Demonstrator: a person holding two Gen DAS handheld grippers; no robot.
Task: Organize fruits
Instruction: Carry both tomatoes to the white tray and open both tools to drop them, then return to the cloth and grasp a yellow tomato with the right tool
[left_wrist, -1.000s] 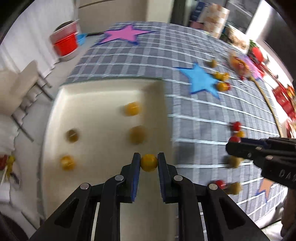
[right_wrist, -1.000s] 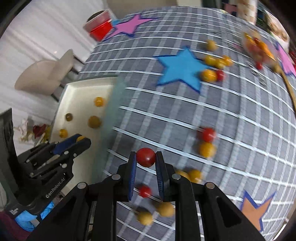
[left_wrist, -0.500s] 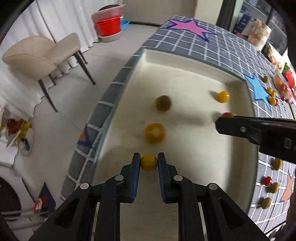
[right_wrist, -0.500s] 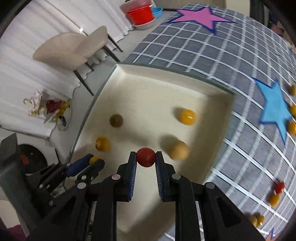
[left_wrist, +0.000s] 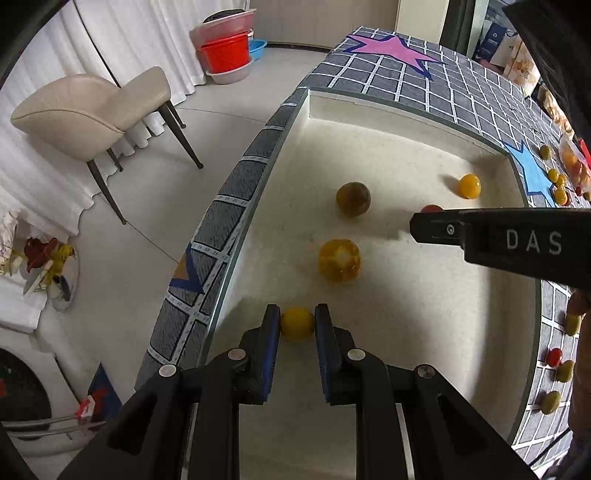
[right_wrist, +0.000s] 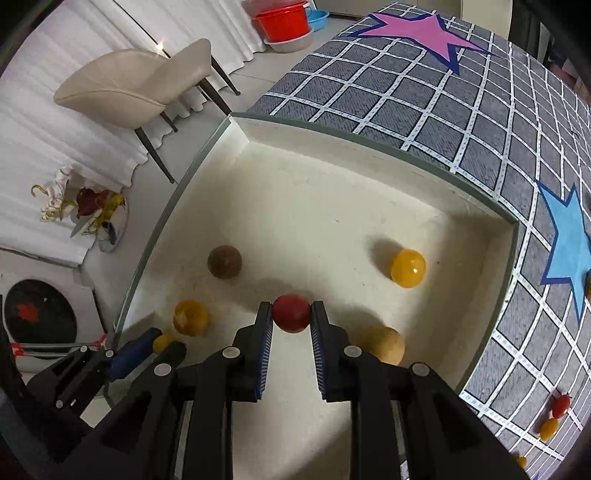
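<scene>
A cream tray (left_wrist: 369, 110) sits at the table's left edge and holds several loose fruits: a brownish one (left_wrist: 352, 198), a yellow one (left_wrist: 469, 186) and an orange-yellow one (left_wrist: 339, 260). My left gripper (left_wrist: 296, 317) points steeply down over the tray's near part. A small yellow fruit (left_wrist: 297, 325) sits between its pads, touching both, while the jaws are opening. My right gripper (right_wrist: 291, 310) is shut on a red fruit (right_wrist: 291, 314) above the middle of the tray (right_wrist: 332, 147). A tan fruit (right_wrist: 386, 345) lies just right of it.
Several small red, yellow and green fruits (left_wrist: 554, 356) lie on the grey checked cloth (right_wrist: 406, 103) right of the tray. The table's edge runs along the tray's left side. On the floor beyond stand a beige chair (left_wrist: 85, 110) and a red basin (left_wrist: 225, 55).
Both grippers have moved left from above the checked cloth to above the tray, each carrying its fruit. The right one has come lower and nearer the tray's middle.
</scene>
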